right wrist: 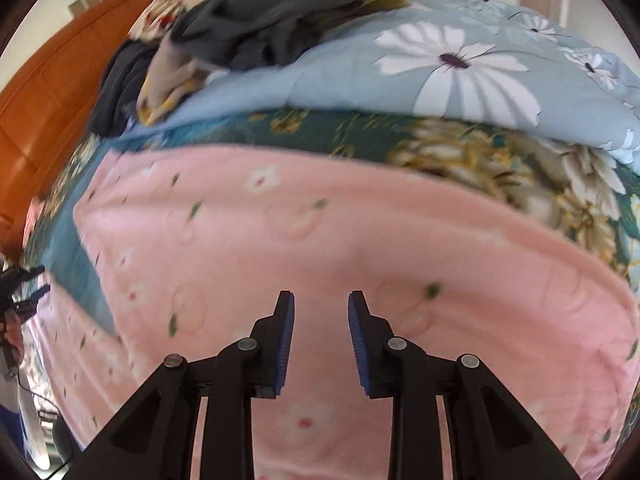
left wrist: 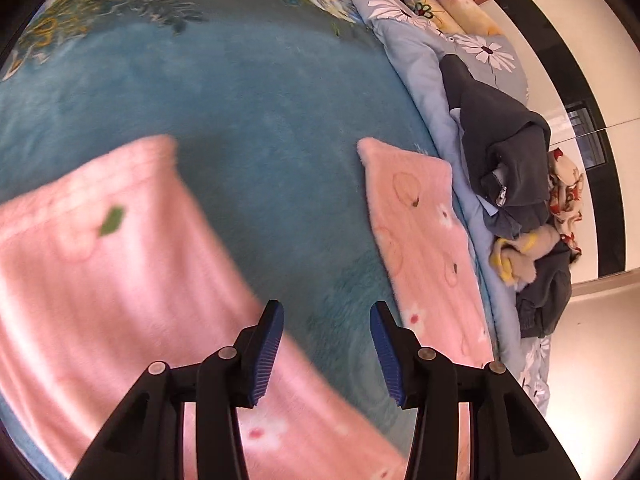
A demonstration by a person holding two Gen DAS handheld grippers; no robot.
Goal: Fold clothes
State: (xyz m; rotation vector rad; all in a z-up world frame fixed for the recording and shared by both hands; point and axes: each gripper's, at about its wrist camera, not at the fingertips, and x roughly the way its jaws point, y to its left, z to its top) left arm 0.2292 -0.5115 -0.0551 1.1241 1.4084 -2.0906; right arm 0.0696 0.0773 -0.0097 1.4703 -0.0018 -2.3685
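Left wrist view: left gripper [left wrist: 326, 354], blue-padded jaws parted about halfway, nothing between them, hanging over a teal blanket [left wrist: 240, 120] spread on the bed. Pink fleece garment [left wrist: 120, 300] with flower and fruit print, blurred, lying on the blanket under and left of the jaws; a second pink stretch [left wrist: 428, 248] lies flat to the right, whether it is the same piece cannot be told. Pale blue daisy-print quilt [left wrist: 416, 64] beside it, bearing a heap of dark grey clothes [left wrist: 504, 148] and a patterned cloth [left wrist: 566, 192]. Right wrist view: right gripper [right wrist: 321, 344], jaws parted narrowly, empty, above the pink fleece garment [right wrist: 320, 240], which is spread wide across the bed. Quilt [right wrist: 460, 72] and clothes heap [right wrist: 260, 20] beyond; orange wooden headboard [right wrist: 60, 100] at left.
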